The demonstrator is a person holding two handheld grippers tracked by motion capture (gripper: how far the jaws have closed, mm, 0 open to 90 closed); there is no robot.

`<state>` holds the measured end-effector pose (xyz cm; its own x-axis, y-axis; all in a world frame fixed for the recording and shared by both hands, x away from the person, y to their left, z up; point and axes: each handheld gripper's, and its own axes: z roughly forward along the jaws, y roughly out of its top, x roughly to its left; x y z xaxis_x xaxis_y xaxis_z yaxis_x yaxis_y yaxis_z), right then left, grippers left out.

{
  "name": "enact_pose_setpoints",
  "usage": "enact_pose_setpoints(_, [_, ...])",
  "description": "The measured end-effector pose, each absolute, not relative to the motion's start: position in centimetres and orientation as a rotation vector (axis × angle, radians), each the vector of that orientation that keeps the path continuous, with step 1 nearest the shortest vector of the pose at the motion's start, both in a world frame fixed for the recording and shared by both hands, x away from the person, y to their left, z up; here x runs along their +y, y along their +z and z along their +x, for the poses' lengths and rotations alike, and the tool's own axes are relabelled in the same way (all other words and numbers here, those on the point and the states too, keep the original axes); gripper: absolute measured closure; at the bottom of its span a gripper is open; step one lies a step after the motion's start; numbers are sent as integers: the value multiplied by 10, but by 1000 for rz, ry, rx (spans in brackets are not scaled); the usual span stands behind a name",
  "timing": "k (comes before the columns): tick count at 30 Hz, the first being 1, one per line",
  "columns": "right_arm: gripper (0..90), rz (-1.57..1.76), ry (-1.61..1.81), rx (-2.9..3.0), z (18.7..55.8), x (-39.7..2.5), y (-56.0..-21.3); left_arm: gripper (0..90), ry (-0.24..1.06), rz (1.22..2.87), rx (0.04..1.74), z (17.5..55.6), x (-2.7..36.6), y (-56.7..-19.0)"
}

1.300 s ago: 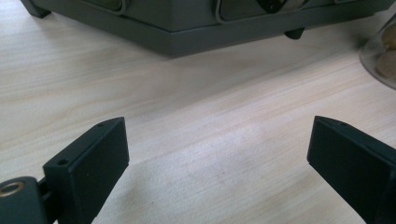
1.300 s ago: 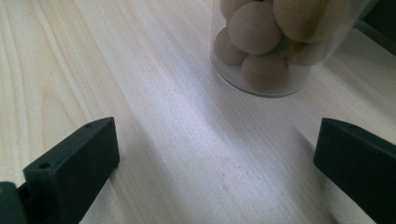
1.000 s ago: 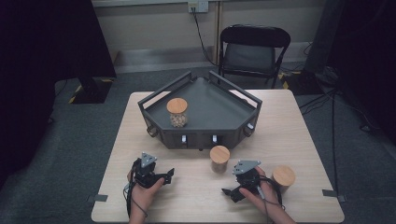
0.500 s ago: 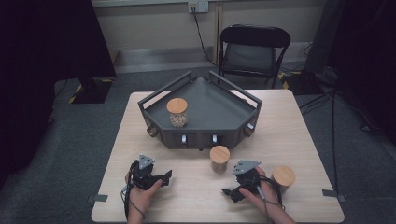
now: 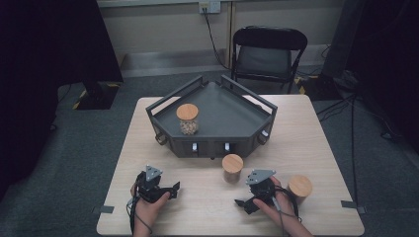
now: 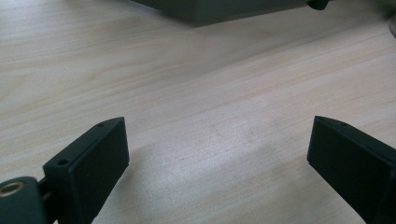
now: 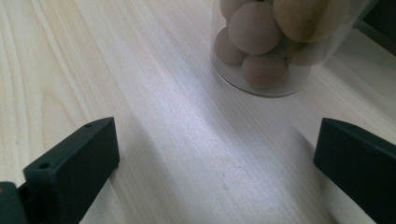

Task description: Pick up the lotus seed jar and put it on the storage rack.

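Observation:
Three clear jars with round wooden lids are in the high view. One jar (image 5: 188, 119) stands inside the dark grey tray (image 5: 232, 129). A second jar (image 5: 232, 168) stands on the table just in front of the tray, and a third jar (image 5: 300, 188) is by the person's right hand. My left gripper (image 5: 172, 190) rests low at the front left, open over bare wood (image 6: 217, 126). My right gripper (image 5: 243, 204) is open too (image 7: 215, 126). In its view a jar of wooden balls (image 7: 266, 44) stands a short way ahead of the jaws, untouched.
The light wooden table (image 5: 316, 148) has bare room on both sides of the tray. The tray's front wall (image 6: 210, 7) crosses the top of the left gripper view. A black folding chair (image 5: 269, 54) stands behind the table, and cables run across the floor at the right.
My left gripper has drifted slightly to the left. The right gripper and the jars have not moved.

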<state>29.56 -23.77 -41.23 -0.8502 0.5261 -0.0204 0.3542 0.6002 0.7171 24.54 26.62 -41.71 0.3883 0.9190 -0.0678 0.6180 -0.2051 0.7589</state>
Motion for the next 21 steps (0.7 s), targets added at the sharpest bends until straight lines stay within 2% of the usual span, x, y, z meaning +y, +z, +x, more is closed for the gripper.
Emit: enact_pose_setpoints(21, [0, 727, 1090, 2599, 296, -238, -412, 44, 544, 1974, 1317, 245, 264, -419])
